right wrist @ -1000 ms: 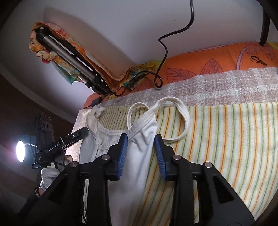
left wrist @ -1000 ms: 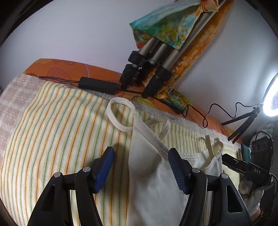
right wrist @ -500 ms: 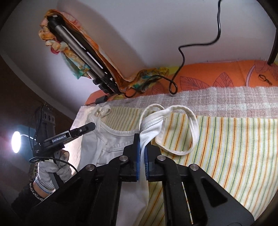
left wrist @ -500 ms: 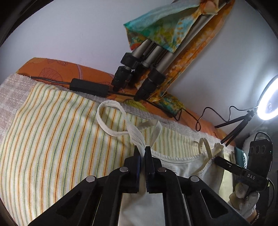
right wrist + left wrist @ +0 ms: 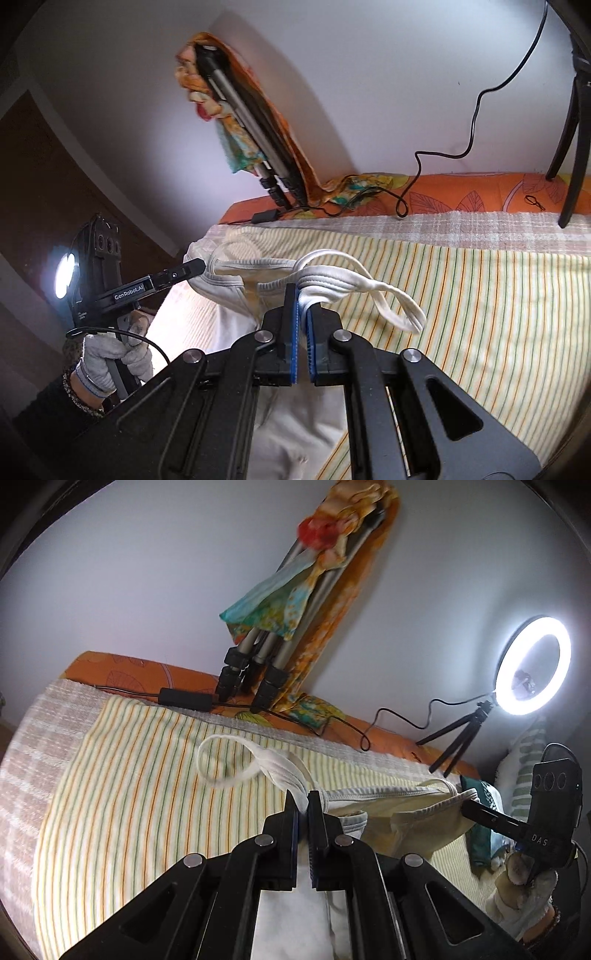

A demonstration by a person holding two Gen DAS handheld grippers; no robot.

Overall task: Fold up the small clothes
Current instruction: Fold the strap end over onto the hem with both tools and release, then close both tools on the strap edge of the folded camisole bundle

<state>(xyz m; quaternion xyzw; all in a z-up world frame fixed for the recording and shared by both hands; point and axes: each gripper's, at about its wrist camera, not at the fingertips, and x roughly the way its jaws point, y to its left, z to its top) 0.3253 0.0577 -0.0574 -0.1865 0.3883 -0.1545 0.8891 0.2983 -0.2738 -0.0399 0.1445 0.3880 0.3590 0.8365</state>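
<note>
A small white tank top (image 5: 388, 801) hangs lifted above a striped yellow towel (image 5: 129, 775). My left gripper (image 5: 303, 801) is shut on one shoulder of the top, its strap loop (image 5: 225, 760) drooping forward. My right gripper (image 5: 302, 299) is shut on the other shoulder, its strap loop (image 5: 391, 299) hanging to the right. The top (image 5: 236, 280) is stretched between them. Each gripper shows in the other's view, the right one (image 5: 480, 810) and the left one (image 5: 195, 266), pinching the neckline edge. The lower part of the top hangs hidden behind the jaws.
The towel (image 5: 480, 295) lies on a checked cloth (image 5: 33, 746) over an orange leaf-print sheet (image 5: 461, 192). A folded tripod wrapped in colourful cloth (image 5: 280, 627) leans on the wall. A lit ring light (image 5: 532, 668) on a small tripod stands right. Black cable and adapter (image 5: 184, 698) lie at the back.
Both grippers closed on the top's shoulders and have lifted it off the towel, stretching the neckline between them. The straps now hang in the air.
</note>
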